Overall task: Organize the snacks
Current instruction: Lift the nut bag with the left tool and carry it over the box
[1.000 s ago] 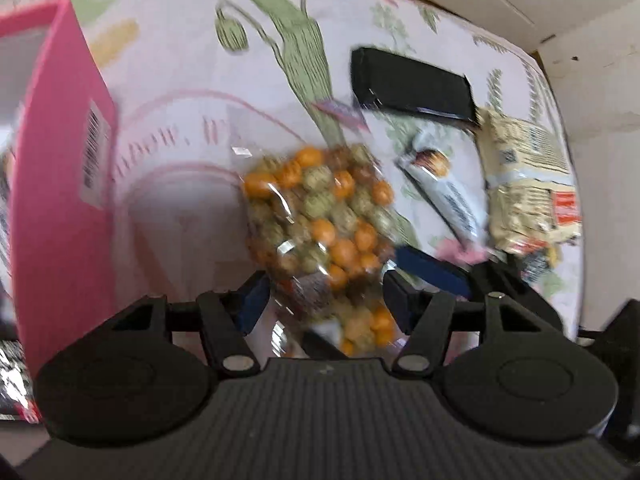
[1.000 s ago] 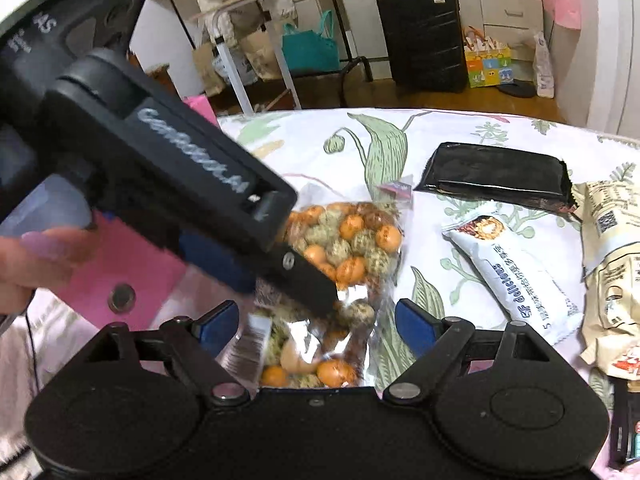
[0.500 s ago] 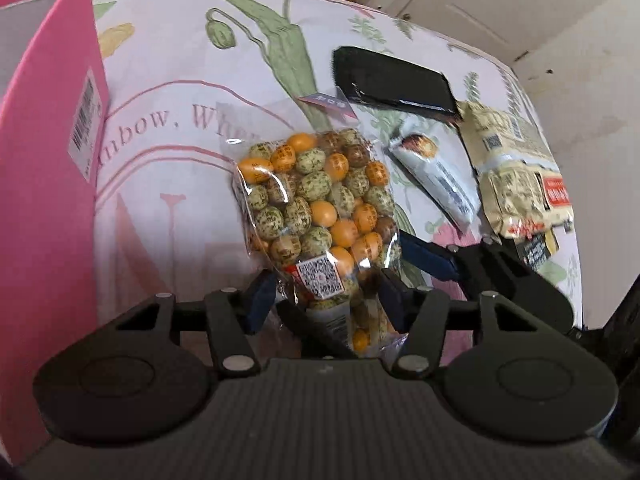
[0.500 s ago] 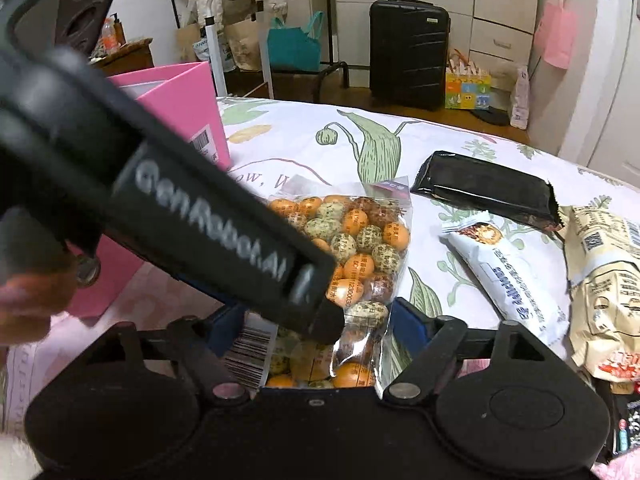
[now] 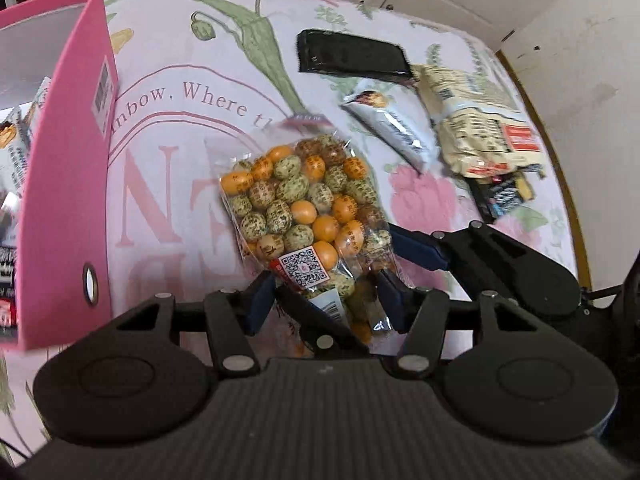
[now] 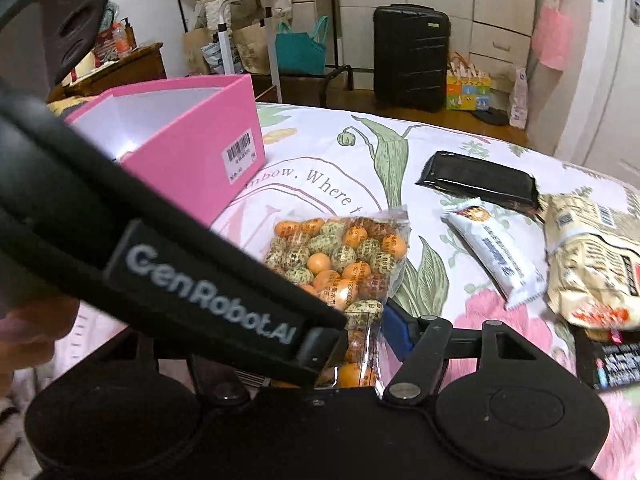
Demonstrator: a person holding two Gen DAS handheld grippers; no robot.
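Observation:
A clear bag of orange and green coated nuts (image 5: 304,204) (image 6: 340,256) lies with its far end on the flowered cloth. My left gripper (image 5: 324,304) is shut on the bag's near end, its blue pads pinching the plastic from both sides. In the right wrist view the left gripper's black body crosses the frame and hides the right gripper's left finger. My right gripper (image 6: 324,328) is closing around the same end of the bag; its right pad (image 6: 394,326) stands just beside the plastic. The open pink box (image 5: 64,200) (image 6: 192,152) stands to the left with snack packs inside.
On the cloth to the right lie a black packet (image 5: 352,56) (image 6: 476,182), a white bar (image 5: 388,124) (image 6: 496,252), beige packs (image 5: 476,128) (image 6: 592,256) and small dark packets (image 5: 504,192). The table's edge curves at far right. A hand shows at the left edge (image 6: 28,320).
The left jaws narrowed onto the bag's near end and both grippers drew back from the table. The right jaws came closer together around the bag. More of the pink box shows in the right view.

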